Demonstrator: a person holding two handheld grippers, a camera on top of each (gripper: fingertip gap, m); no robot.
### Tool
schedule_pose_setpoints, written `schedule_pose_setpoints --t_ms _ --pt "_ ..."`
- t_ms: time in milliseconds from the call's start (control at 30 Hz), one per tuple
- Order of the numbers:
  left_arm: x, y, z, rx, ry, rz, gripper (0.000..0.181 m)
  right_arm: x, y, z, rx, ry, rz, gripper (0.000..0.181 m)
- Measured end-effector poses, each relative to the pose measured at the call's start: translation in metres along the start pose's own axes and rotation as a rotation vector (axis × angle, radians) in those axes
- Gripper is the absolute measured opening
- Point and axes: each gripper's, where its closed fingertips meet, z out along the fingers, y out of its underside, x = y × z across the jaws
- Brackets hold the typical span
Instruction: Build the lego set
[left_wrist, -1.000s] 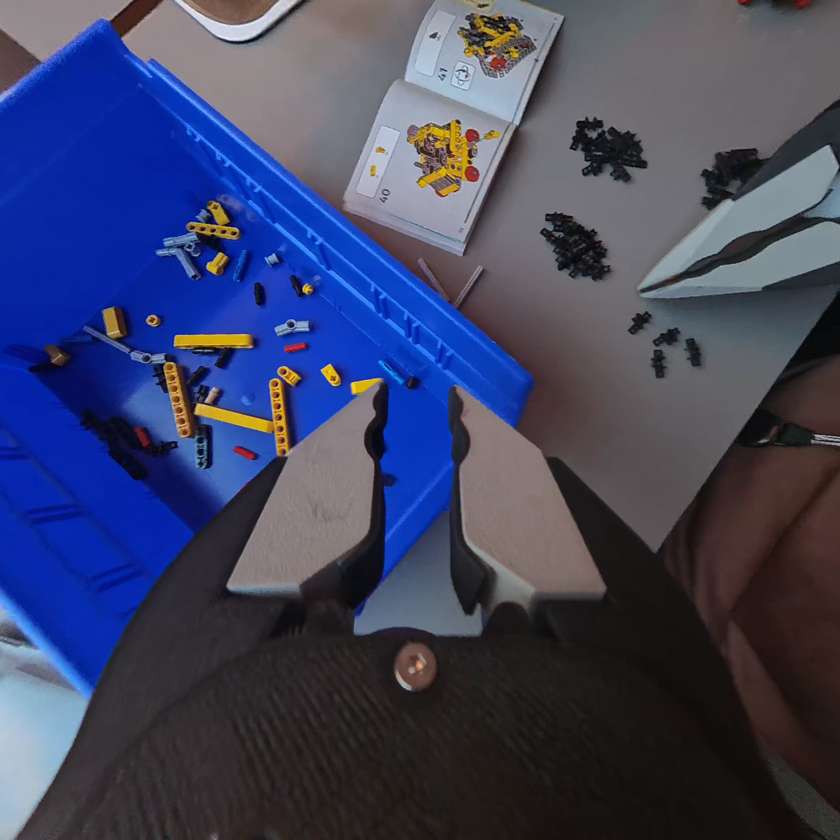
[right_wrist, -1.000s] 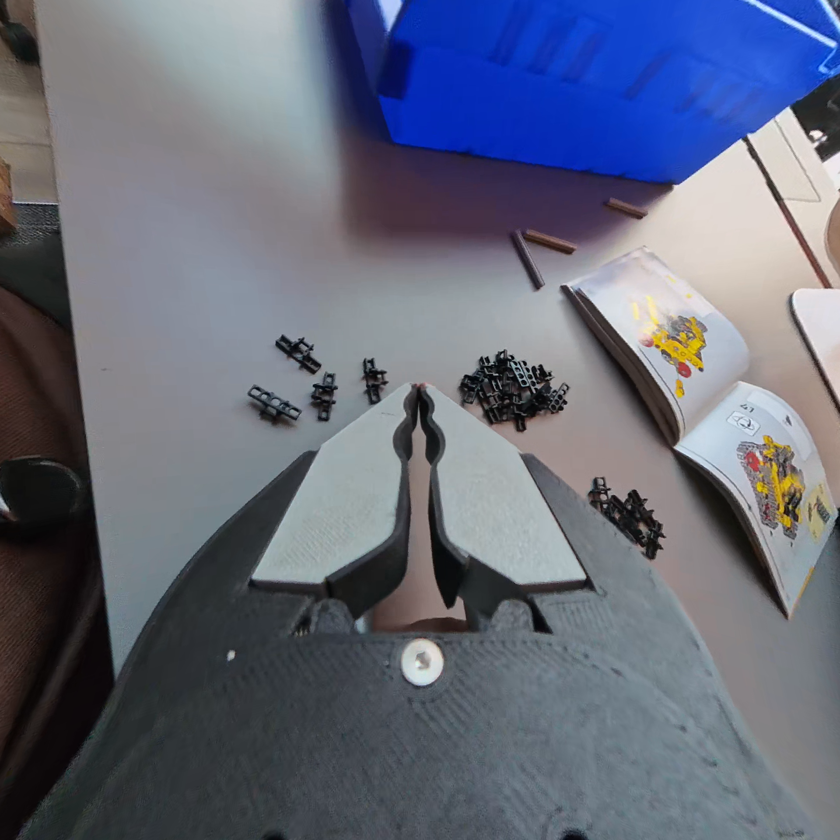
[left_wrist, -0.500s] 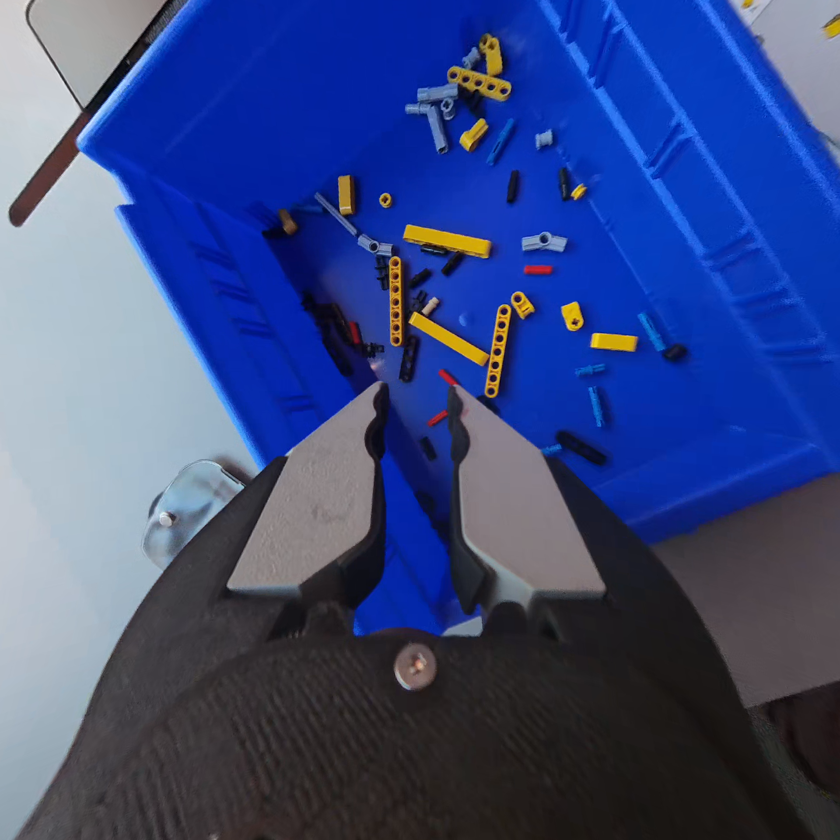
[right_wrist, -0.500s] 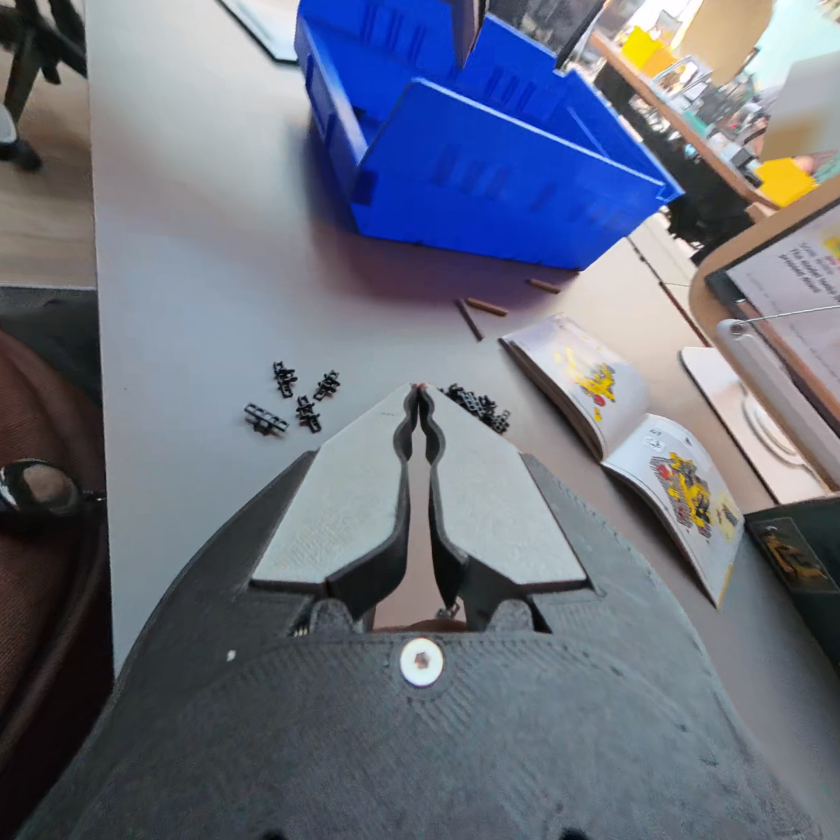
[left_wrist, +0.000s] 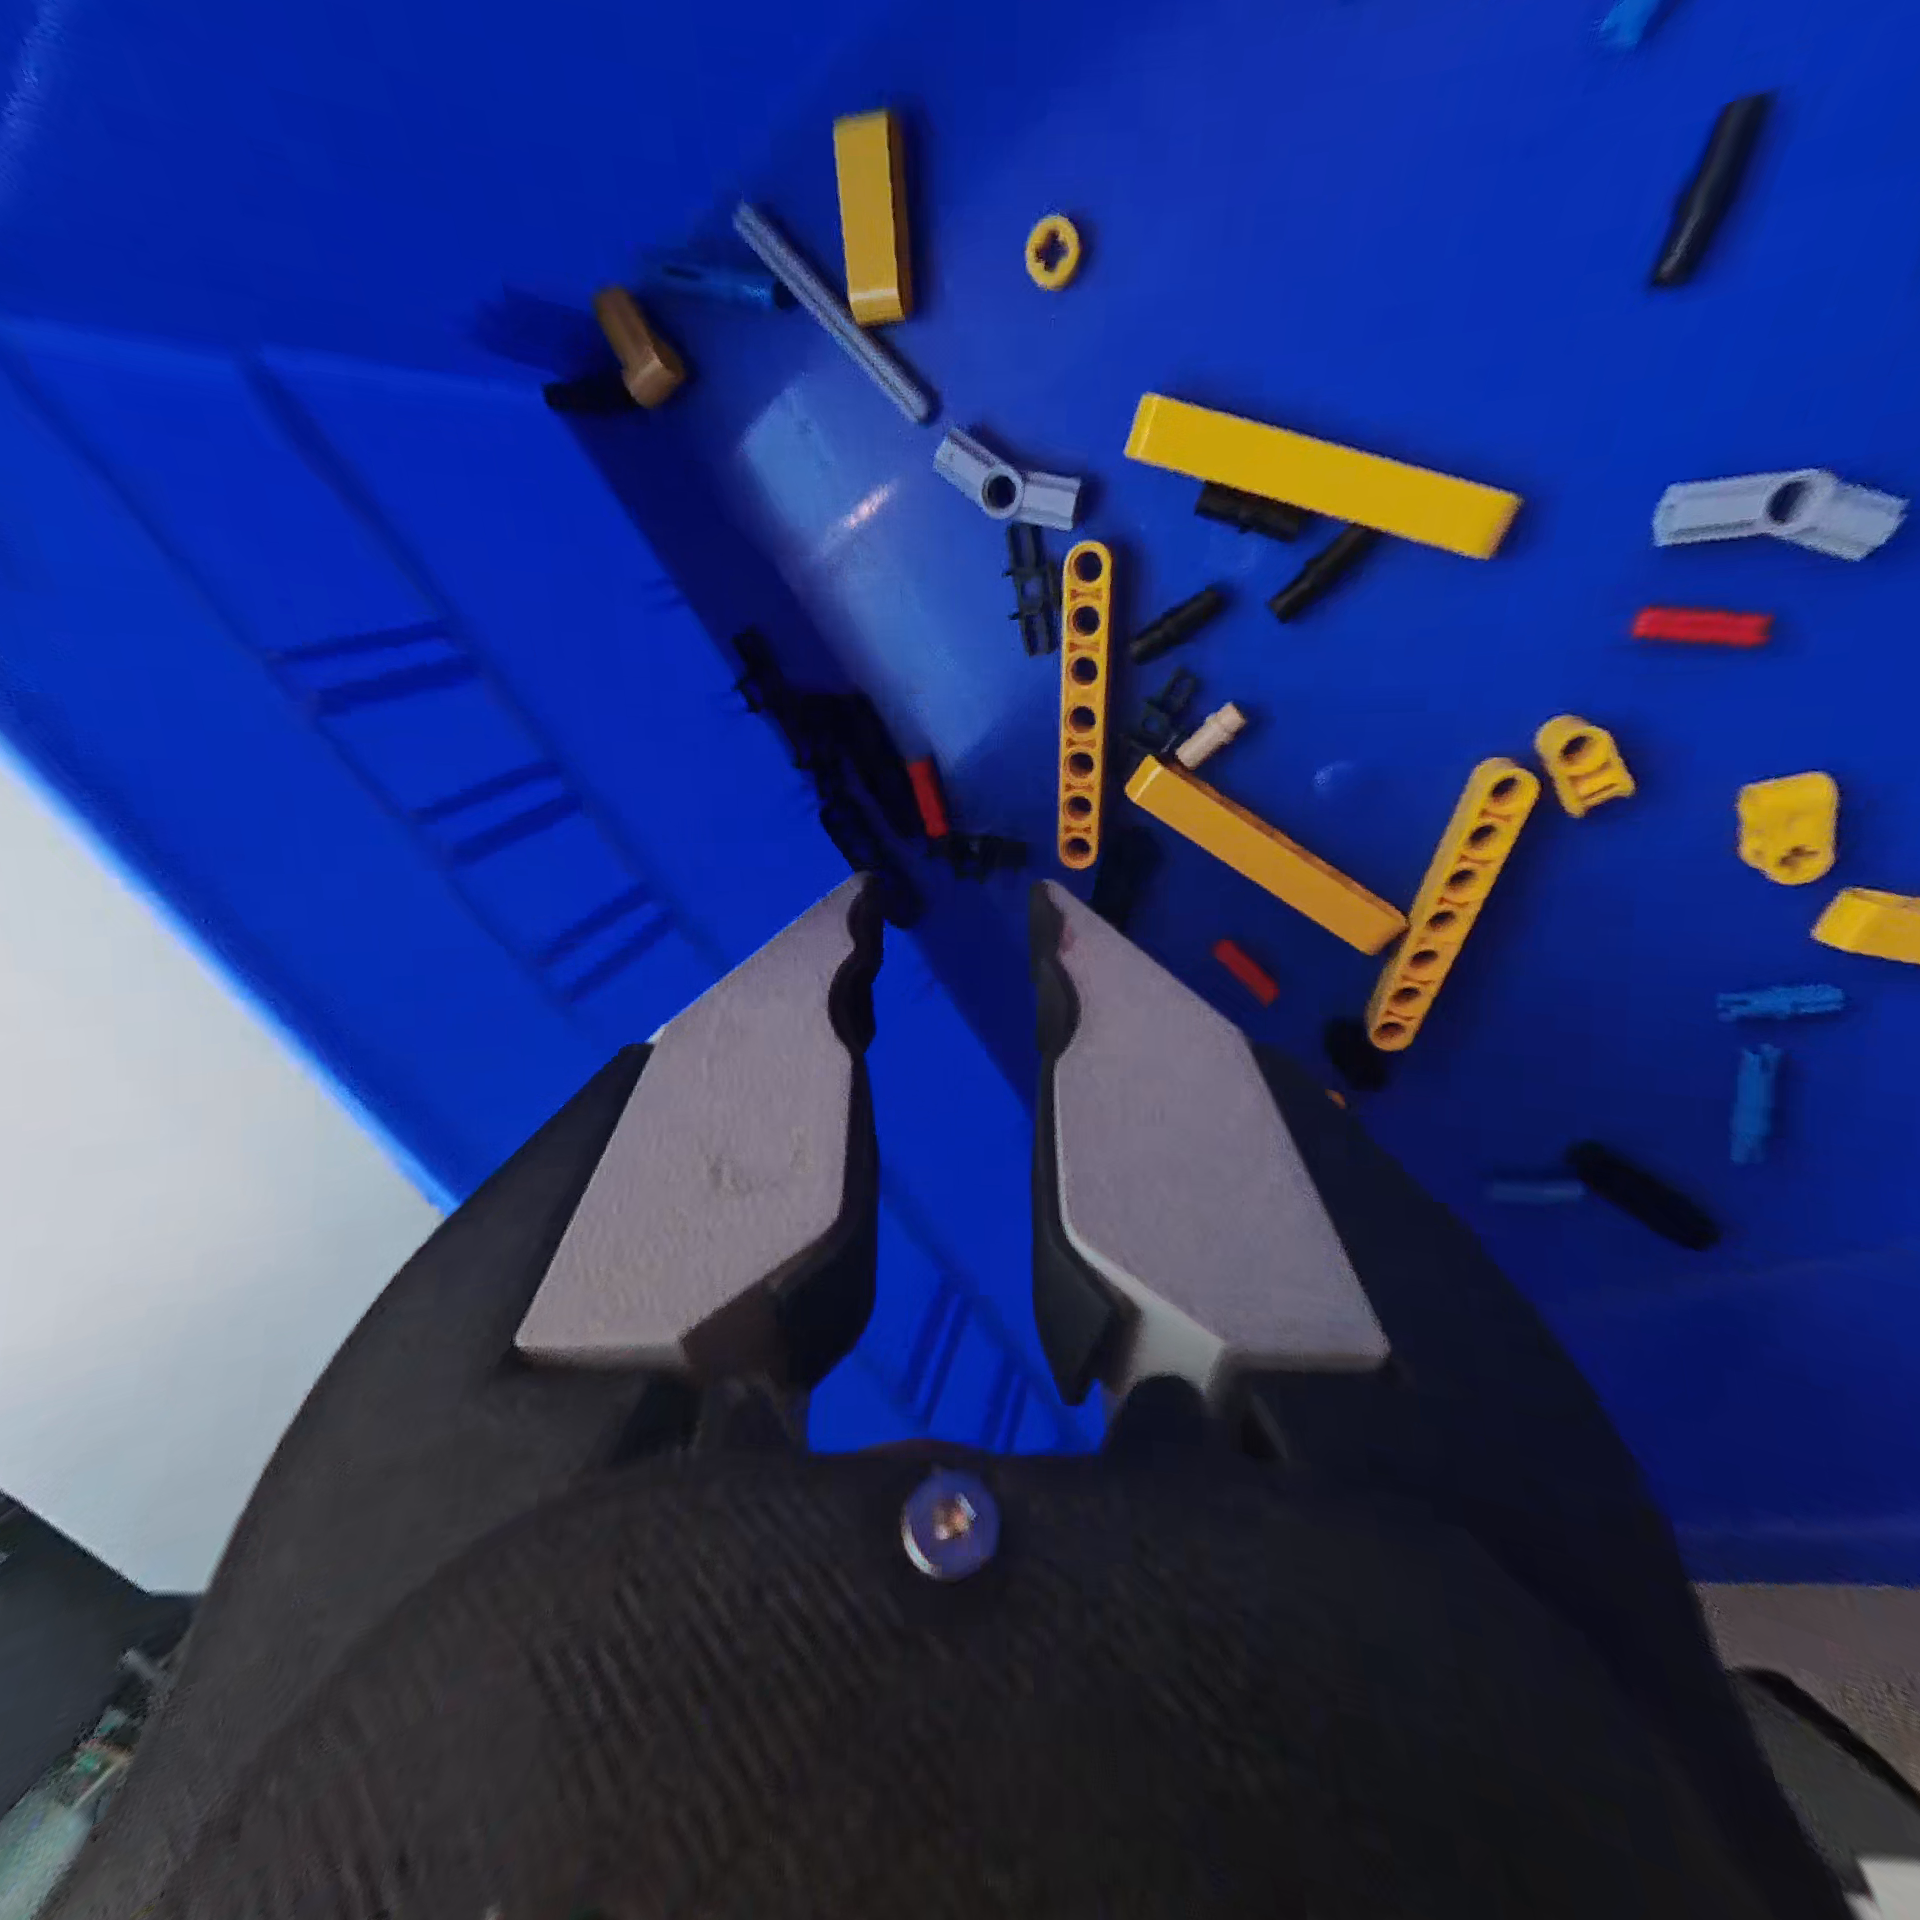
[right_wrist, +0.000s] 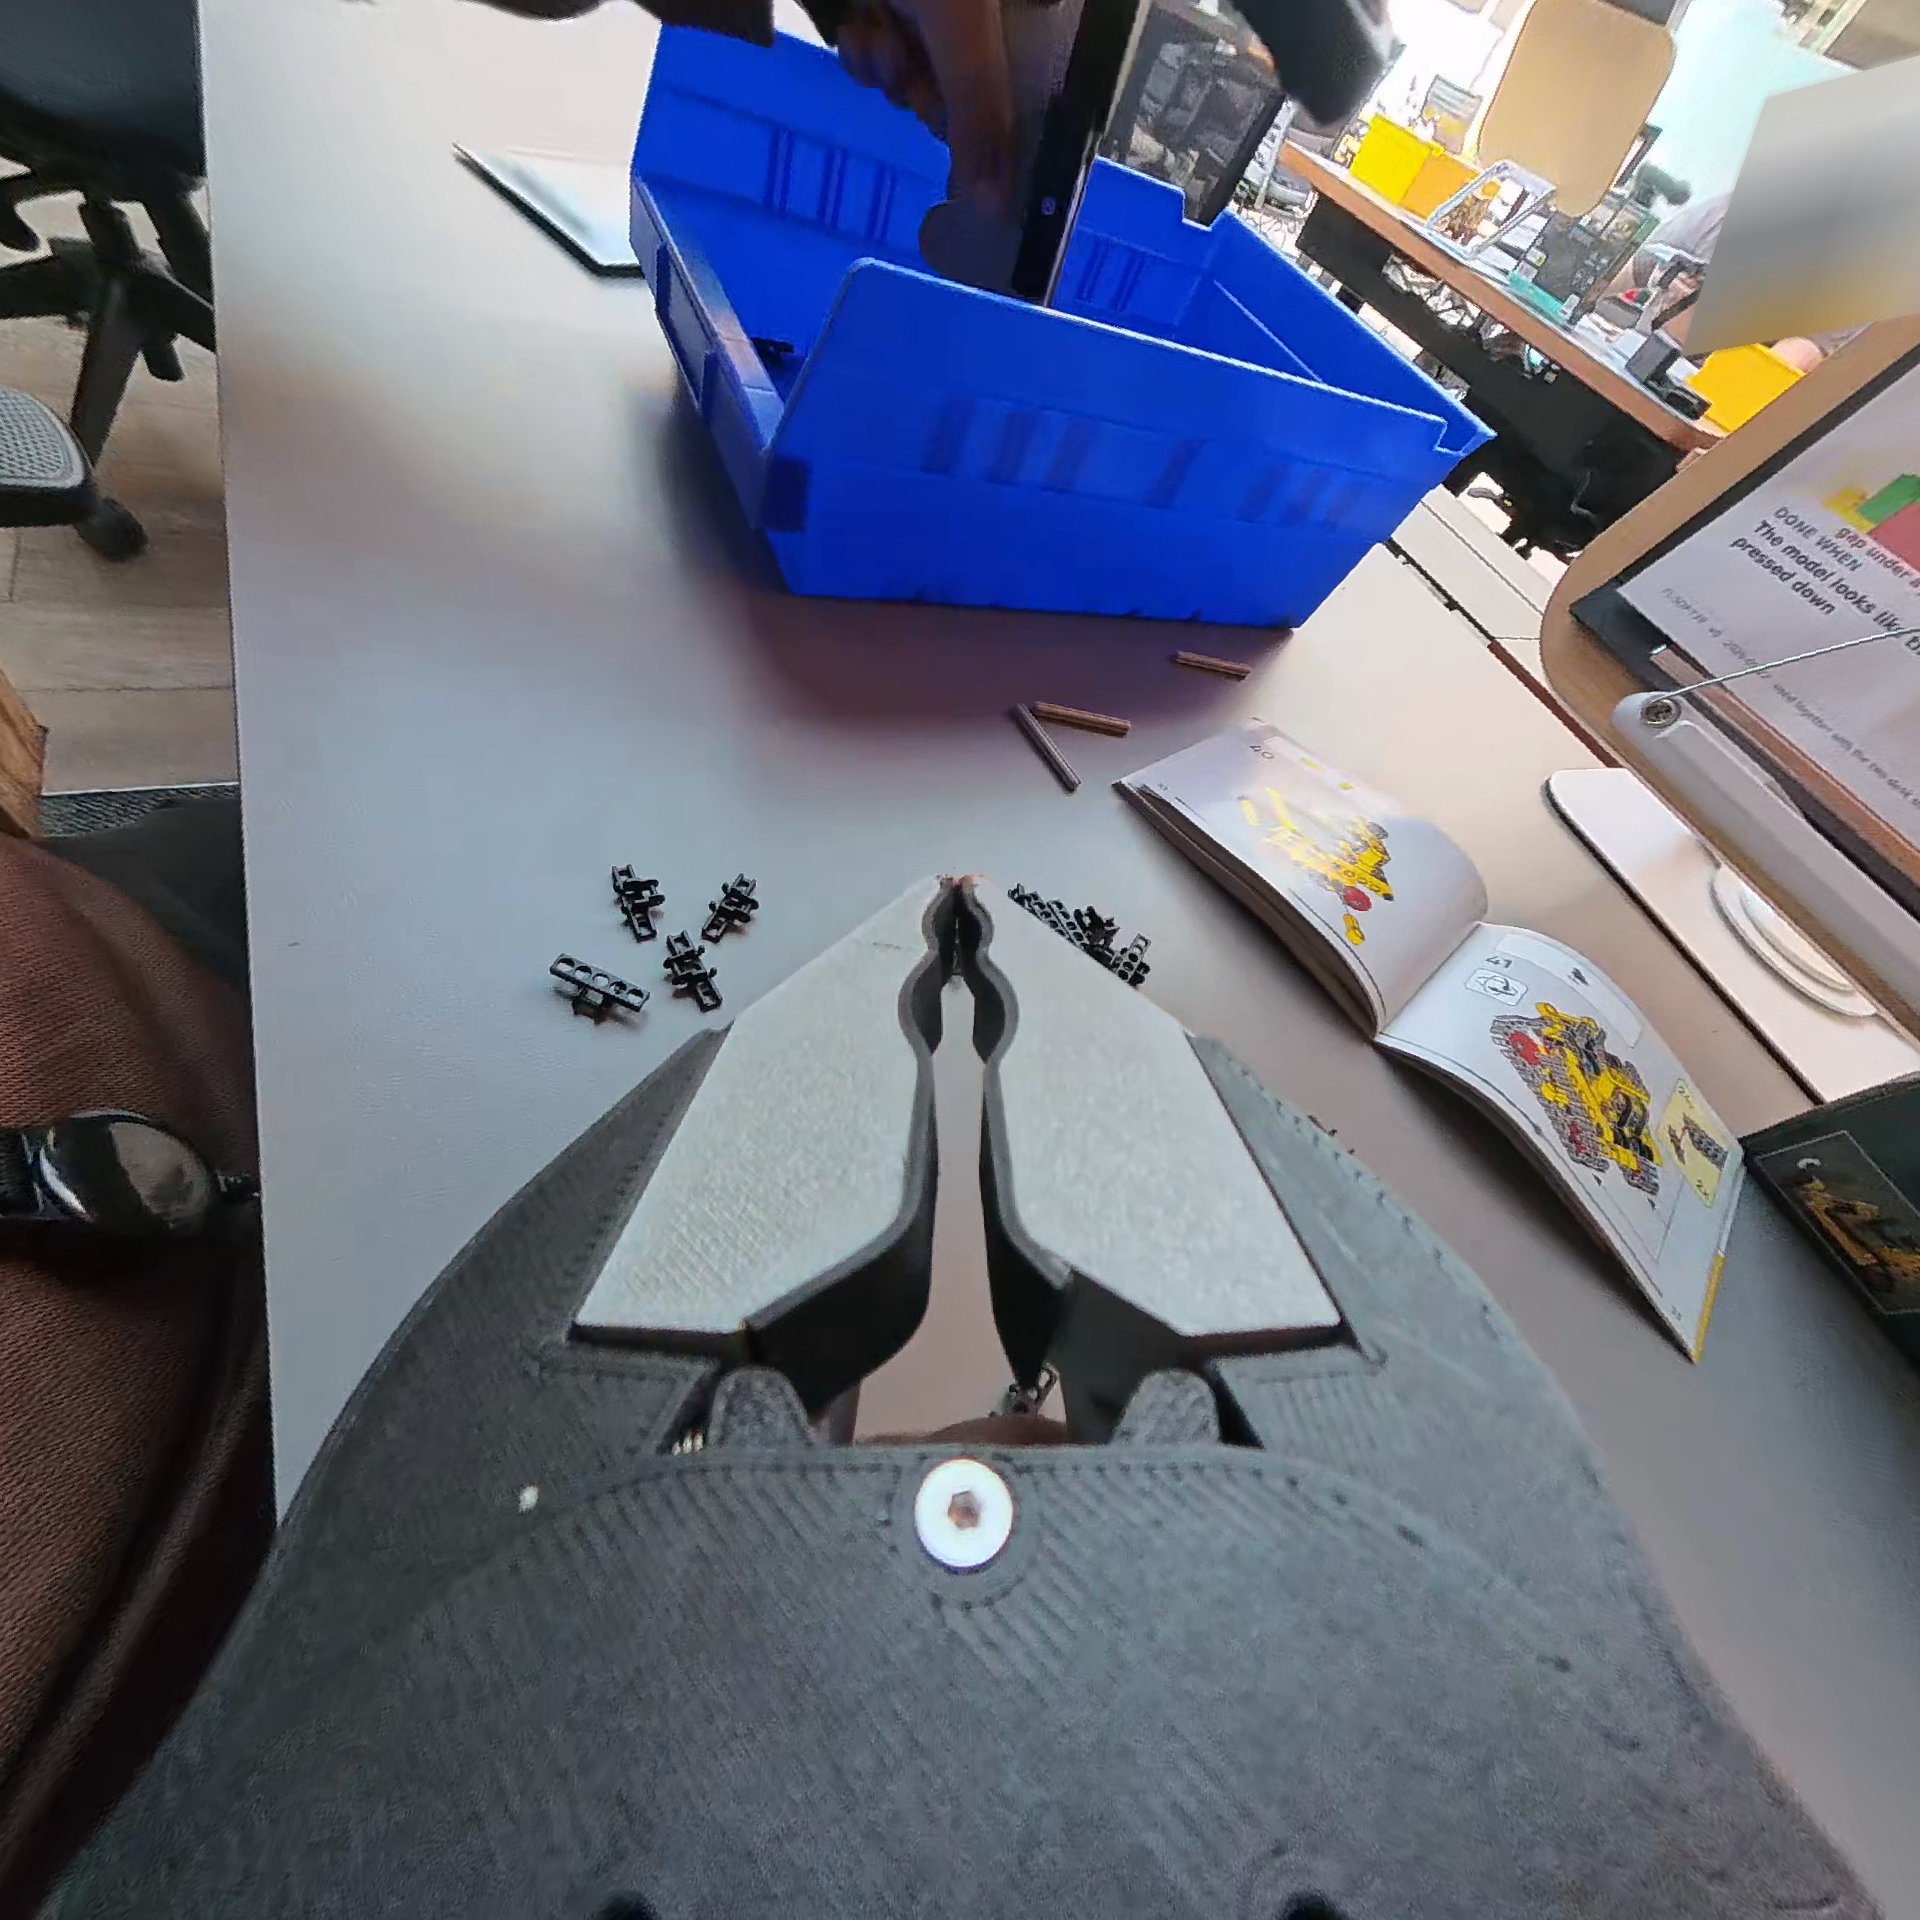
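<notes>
Blue plastic bin (left_wrist: 436, 644), holding loose lego parts; left gripper (left_wrist: 954, 899) inside it, fingers apart, nothing between them.

Item sought, by judgement: black track links (left_wrist: 831, 758), a small heap along the foot of the bin wall. Position: 12 o'clock to 11 o'clock of the left fingertips, just beyond them, the nearest link touching or almost touching the left-hand tip. Long axis of the heap: 11 to 5 o'clock, following the wall.

Neighbours: yellow holed beam (left_wrist: 1084, 707) at 1 o'clock, lying nearly 12 to 6; short red pin (left_wrist: 925, 795) beside the heap.

Right gripper (right_wrist: 957, 883): fingers together, whether on anything cannot be told, hovering over the grey table (right_wrist: 436, 644), well apart from the bin. Four black links (right_wrist: 665, 940) at its 10 o'clock, open booklet (right_wrist: 1434, 997) at 3 o'clock. Left gripper is the nearer.

Change from half a second ago: left gripper much closer to the bin floor, parts larger in view, gap between fingers unchanged. Right gripper barely moved.
</notes>
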Motion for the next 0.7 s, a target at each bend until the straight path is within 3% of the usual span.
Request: schedule_pose_setpoints --t_ms 33,367,433,700 --pt "0.002 0.003 0.005 -0.032 0.025 -0.002 0.022 0.0 0.0 0.0 0.002 -0.003 0.0 0.0" --pt "0.001 0.002 0.012 -0.107 0.058 -0.002 0.02 -0.006 -0.003 -0.002 0.015 -0.027 -0.011 0.0" --pt "0.006 0.001 0.012 -0.115 0.109 0.003 0.012 -0.007 -0.003 -0.002 0.017 -0.031 -0.015 0.0" --pt "0.019 0.0 0.007 -0.101 0.205 0.019 0.018 -0.01 -0.003 -0.004 0.021 -0.041 -0.031 0.0"
